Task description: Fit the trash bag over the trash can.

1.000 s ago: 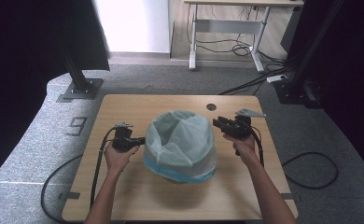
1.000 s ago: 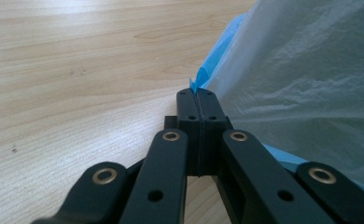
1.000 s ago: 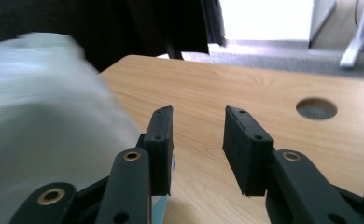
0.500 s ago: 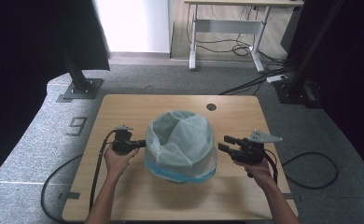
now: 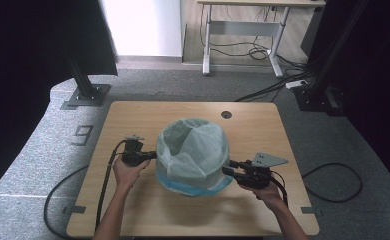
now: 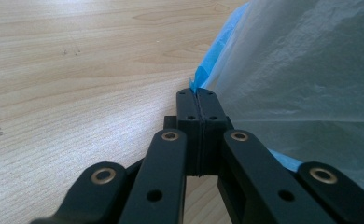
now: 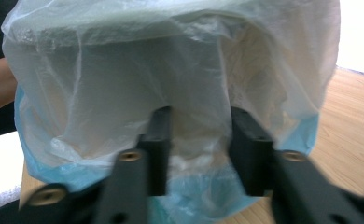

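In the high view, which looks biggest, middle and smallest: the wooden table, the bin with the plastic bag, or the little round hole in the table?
1. Light wooden table, clearly the biggest.
2. Bin lined with a whitish plastic bag with blue edge.
3. Small dark round hole in the tabletop, the smallest.

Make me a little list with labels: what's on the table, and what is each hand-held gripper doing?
Table: wooden table
On it: bin lined with a thin white bag, blue edge at the bottom
Left hand-held gripper: shut on the bag's blue edge
Right hand-held gripper: jaws apart, just been closing, bag between them, not pinched
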The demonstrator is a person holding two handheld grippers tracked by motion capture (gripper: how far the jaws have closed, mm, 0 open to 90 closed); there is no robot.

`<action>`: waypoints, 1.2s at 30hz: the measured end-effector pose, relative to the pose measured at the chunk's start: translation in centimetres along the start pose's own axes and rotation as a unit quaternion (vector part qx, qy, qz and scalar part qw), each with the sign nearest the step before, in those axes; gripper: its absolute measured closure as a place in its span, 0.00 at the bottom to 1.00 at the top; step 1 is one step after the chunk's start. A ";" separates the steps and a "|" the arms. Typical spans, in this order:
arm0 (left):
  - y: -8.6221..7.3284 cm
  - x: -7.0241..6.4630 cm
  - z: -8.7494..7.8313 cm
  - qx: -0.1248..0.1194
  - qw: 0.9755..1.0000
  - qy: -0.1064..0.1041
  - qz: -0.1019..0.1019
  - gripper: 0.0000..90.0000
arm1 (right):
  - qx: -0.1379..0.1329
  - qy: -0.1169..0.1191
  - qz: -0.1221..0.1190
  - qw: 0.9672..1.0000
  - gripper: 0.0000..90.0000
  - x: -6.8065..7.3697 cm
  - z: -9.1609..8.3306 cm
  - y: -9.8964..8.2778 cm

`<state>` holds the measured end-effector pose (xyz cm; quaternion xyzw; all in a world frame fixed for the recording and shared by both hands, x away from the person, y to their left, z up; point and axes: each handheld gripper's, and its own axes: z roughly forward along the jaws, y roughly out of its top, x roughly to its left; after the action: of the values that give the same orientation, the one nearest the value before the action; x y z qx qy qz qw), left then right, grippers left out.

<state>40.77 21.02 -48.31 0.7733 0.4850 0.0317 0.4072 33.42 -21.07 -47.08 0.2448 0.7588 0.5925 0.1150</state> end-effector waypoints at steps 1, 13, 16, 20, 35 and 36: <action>0.0 0.0 0.0 0.000 1.000 0.000 0.000 0.99 | -0.001 -0.002 -0.003 1.000 0.83 0.1 0.1 -0.1; -0.9 0.3 0.1 0.003 1.000 0.002 0.000 0.95 | 0.023 -0.001 -0.007 1.000 0.98 0.3 1.1 -2.9; -1.0 0.1 -1.0 -0.014 0.999 0.023 0.017 0.83 | 0.020 -0.006 -0.009 1.000 0.94 0.4 1.0 -2.9; -1.2 0.1 -4.4 -0.062 0.997 0.044 0.030 0.55 | -0.005 -0.021 -0.007 1.000 0.64 0.5 0.1 -2.5; 4.5 -6.3 -11.6 -0.109 0.979 -0.033 0.168 0.33 | -0.026 -0.048 0.026 0.998 0.42 -0.7 -4.5 -4.0; 5.3 -7.2 -11.4 -0.102 0.978 -0.044 0.179 0.33 | -0.024 -0.051 0.028 0.998 0.42 -0.8 -4.7 -4.2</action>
<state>35.80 21.24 -34.72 0.8028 0.3146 0.1195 0.4922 30.94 -26.16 -49.95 0.2928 0.7306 0.6000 0.1428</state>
